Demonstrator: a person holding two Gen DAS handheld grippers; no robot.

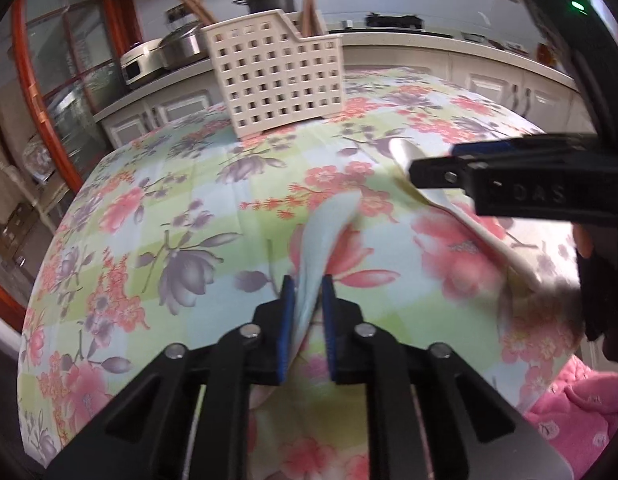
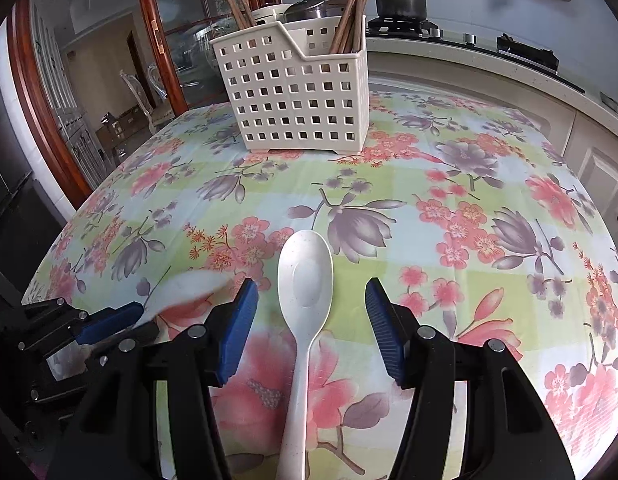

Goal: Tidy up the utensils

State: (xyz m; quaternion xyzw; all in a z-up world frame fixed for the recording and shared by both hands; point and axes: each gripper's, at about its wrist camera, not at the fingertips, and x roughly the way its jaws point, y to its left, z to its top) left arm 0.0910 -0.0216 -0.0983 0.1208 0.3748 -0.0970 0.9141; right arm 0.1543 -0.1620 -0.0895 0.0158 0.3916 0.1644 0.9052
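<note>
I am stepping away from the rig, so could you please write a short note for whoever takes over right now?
Left gripper: jaws shut on a white spoon, just above the tablecloth.
Right gripper: jaws open either side of a second white spoon, which lies flat on the cloth, not gripped.
Utensil basket: at the far side of the table, chopsticks already standing in it.
Left to do: carry the held spoon to the basket, then grip and store the second one.

Bright, soft daylight; fisheye-bent edges, dark corners, slight motion blur.
</note>
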